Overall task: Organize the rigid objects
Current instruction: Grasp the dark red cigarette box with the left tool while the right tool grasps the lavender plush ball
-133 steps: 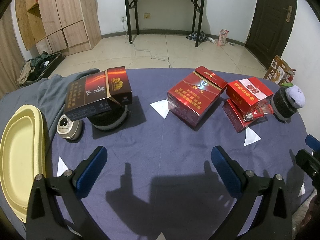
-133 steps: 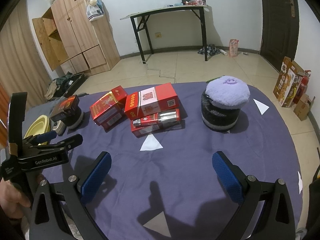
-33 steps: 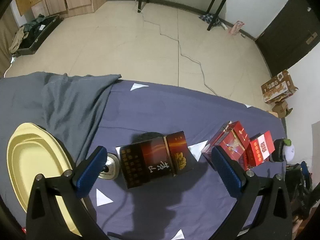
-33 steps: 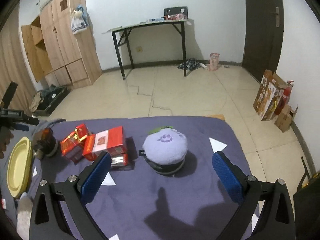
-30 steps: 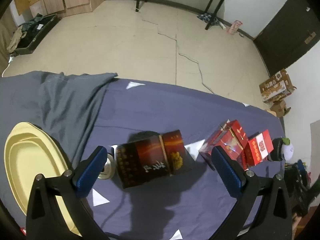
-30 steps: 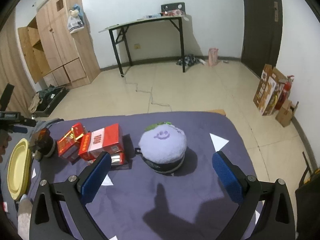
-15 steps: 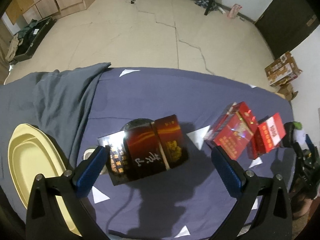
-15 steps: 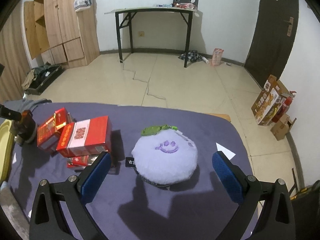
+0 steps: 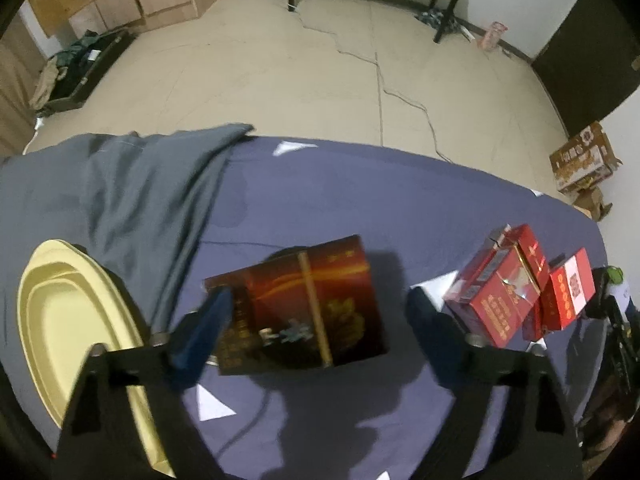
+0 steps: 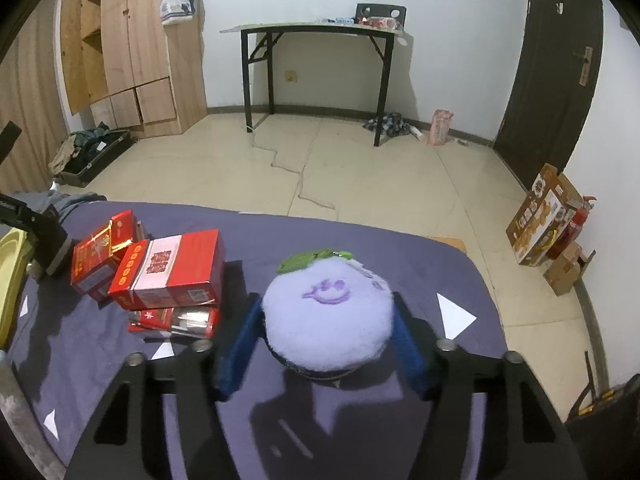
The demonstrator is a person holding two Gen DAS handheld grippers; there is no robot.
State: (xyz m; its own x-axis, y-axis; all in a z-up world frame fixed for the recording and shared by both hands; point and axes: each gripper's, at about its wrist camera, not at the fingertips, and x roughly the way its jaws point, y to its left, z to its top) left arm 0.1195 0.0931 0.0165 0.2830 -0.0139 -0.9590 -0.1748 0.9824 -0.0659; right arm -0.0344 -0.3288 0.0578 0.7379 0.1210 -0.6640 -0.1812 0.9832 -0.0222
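A dark red-brown carton [image 9: 304,304] lies tilted on a black round object [image 9: 286,254] on the blue-purple tablecloth [image 9: 360,192]. My left gripper [image 9: 316,304] points down over it, jaws closing with the carton between them. The left pad touches the carton's left edge and the right pad stands a little clear. A purple plush [image 10: 326,312] with a smiley face and a green leaf sits on a dark round base. My right gripper [image 10: 326,304] is shut on it, one blue pad pressed into each side.
Red cartons [image 9: 500,300] are stacked between the two grippers, also seen as red cartons [image 10: 168,268] to the plush's left. A yellow tray [image 9: 60,320] lies at the table's left edge by a grey cloth [image 9: 132,184]. White paper triangles [image 10: 454,316] dot the tablecloth.
My left gripper has sunk toward the dark carton and its jaws have narrowed around it. My right gripper has moved in on the purple plush and shut on it.
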